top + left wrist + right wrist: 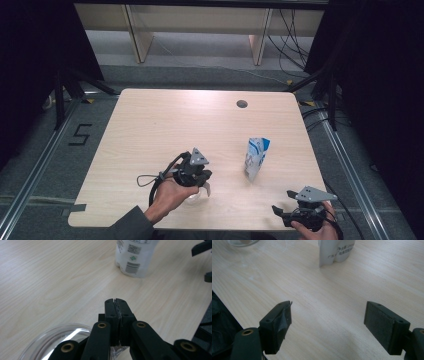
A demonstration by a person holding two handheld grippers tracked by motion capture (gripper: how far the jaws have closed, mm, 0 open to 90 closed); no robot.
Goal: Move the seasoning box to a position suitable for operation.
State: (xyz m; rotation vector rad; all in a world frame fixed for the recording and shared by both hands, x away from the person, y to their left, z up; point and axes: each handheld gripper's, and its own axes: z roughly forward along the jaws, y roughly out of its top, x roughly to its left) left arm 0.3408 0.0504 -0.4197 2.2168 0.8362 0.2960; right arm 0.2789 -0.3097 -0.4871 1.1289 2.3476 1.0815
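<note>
A clear round plastic bowl (194,198) sits near the table's front edge, under my left gripper (204,181). In the left gripper view the jaws (116,301) are pressed together, and the bowl's rim (62,331) runs in under them, with a thin clear edge in the seam. A white and blue pouch (256,157) stands upright right of centre, seen ahead in the left gripper view (135,257) and in the right gripper view (335,251). My right gripper (281,210) rests at the front right corner, jaws wide apart (329,306) with only bare table between them.
The light wooden table (165,125) has a round cable hole (242,104) near its back edge. Dark floor and rails flank both sides. The bowl's edge (242,242) shows at the top left of the right gripper view.
</note>
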